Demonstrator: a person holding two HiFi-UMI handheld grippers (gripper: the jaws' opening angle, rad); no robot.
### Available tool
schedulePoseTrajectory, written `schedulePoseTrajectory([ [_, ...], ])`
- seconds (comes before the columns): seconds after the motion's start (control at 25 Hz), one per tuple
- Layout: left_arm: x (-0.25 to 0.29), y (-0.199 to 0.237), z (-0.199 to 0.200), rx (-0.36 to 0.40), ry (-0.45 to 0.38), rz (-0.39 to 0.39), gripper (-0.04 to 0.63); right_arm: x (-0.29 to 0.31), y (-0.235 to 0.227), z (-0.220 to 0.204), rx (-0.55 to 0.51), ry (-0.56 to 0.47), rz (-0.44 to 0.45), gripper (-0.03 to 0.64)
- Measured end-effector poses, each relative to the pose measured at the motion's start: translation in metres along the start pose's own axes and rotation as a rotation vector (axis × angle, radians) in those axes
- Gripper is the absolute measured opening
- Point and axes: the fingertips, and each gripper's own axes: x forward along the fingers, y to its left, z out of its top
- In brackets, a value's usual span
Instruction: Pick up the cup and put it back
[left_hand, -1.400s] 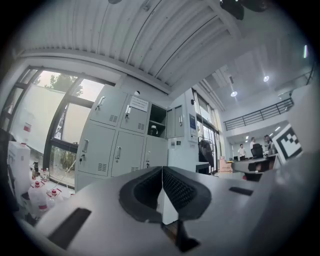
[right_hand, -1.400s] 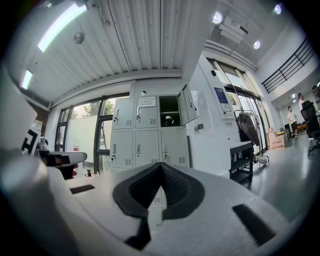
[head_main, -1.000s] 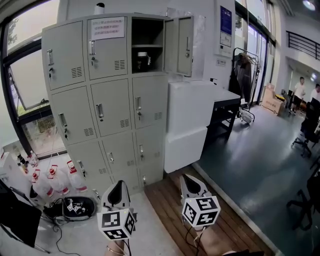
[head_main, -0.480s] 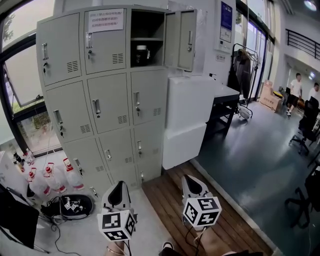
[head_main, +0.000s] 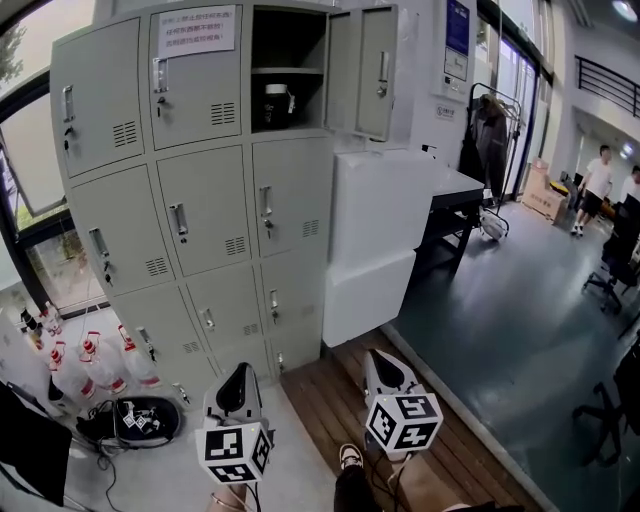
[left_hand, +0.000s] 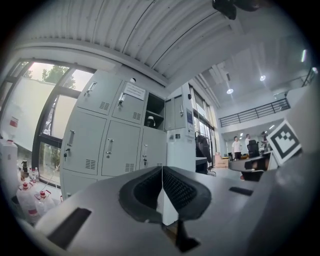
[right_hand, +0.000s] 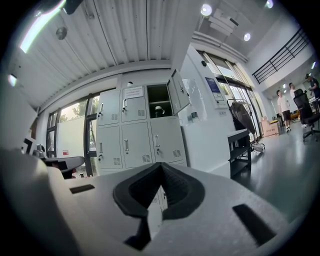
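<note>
Grey metal lockers cover the wall ahead. The cup, a dark one, stands inside the open top compartment, under its inner shelf. The compartment door hangs out to the right.

Both tools are held low in front of the person, well apart from the cup and far below it. The left gripper has its jaws pressed together with nothing between them, and so does the right gripper. Each points level towards the lockers.

From above, the head view takes in what the other two miss: red-capped bottles on the floor by the window, a shoe between the tools, and the paper notice seen large.

The left gripper view looks over its closed tips to the cup, small and high above them. It also catches the other tool's marker cube at the right edge.

The right gripper view shows the cup straight above its shut tips, along with the ribbed ceiling and two people far off.
</note>
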Motion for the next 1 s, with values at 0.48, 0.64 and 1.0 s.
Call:
schedulePoseTrajectory([
  [0.48, 0.185, -0.016, -0.005, -0.006, -0.002, 0.055, 0.008, 0.168, -0.091, 0.047, -0.021, -0.028, 0.095, -0.006],
  [0.64, 0.248, -0.018, 0.009, 0.005, -0.017, 0.108, 0.008, 0.227, -0.115, 0.063, -0.029, -0.015, 0.164, -0.006],
  [1.0, 0.354, -0.028, 0.076, 0.025, -0.021, 0.212, 0.008, 0.33, -0.147, 0.141, -0.05, 0.02, 0.303, -0.006],
])
